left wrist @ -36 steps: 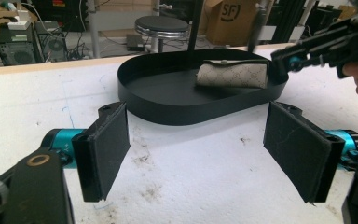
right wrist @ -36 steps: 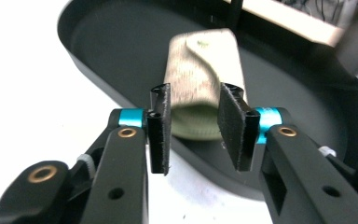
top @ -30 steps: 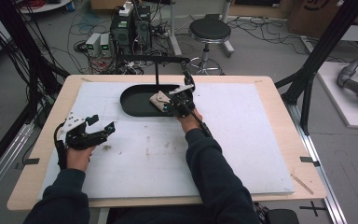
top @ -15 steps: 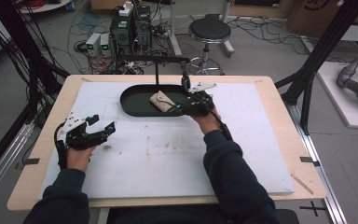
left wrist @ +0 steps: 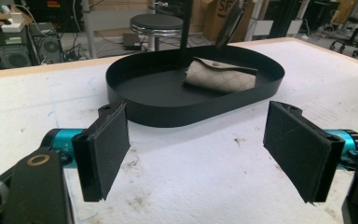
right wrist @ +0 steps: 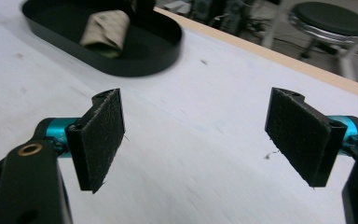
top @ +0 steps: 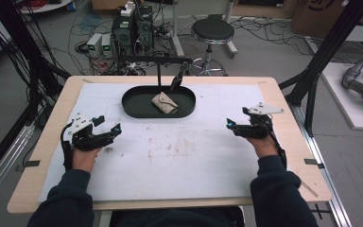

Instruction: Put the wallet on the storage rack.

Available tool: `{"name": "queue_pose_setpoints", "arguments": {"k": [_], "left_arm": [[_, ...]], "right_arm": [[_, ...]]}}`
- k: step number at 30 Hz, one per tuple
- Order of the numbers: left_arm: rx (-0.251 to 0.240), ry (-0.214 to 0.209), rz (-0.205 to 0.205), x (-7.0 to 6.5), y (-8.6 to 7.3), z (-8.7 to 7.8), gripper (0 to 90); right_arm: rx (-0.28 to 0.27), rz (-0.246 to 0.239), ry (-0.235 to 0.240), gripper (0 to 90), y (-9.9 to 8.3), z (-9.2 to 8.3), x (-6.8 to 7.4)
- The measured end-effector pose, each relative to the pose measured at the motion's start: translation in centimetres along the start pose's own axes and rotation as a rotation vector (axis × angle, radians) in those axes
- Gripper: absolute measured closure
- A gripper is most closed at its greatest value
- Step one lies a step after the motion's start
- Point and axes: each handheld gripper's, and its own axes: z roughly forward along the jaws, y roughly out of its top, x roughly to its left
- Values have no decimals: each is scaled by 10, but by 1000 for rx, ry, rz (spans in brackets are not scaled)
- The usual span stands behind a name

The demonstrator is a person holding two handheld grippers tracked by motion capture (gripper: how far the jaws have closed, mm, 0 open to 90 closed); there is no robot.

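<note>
Both grippers empty, jaws wide: left gripper [top: 115, 128] lower left, right gripper [top: 230, 124] mid-right. Beige pouch [top: 165, 102] sits in black tray [top: 134, 107], top center, long axis diagonal. Roughly equidistant; left fractionally nearer, prob.

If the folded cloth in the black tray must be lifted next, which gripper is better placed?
Probably left: the left gripper is open, nearer, and aimed at the cloth. The right gripper is open too, but farther aside.
</note>
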Motion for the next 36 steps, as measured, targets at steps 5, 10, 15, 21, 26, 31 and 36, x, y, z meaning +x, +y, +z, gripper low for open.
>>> {"name": "queue_pose_setpoints", "arguments": {"k": [5, 10, 15, 21, 26, 31, 36], "left_arm": [[-14, -6, 3, -2, 1, -1, 223], [-30, -17, 8, -4, 4, -3, 223], [-39, -25, 10, -5, 4, -4, 224], [-42, -27, 3, -4, 4, -3, 223], [-36, -29, 9, -5, 4, -4, 224], [-40, -25, 2, -4, 4, -4, 223], [-38, -21, 4, -4, 4, -4, 223]], "right_arm": [[-3, 50, -71, 203, -27, -28, -11], [9, 48, -120, 203, -37, -41, -14], [17, 32, -125, 203, -36, -42, -9], [23, 31, -135, 203, -36, -41, -9], [25, 30, -136, 203, -37, -41, -9], [25, 26, -136, 203, -36, -41, -9], [22, 23, -133, 203, -37, -40, -11]]}}
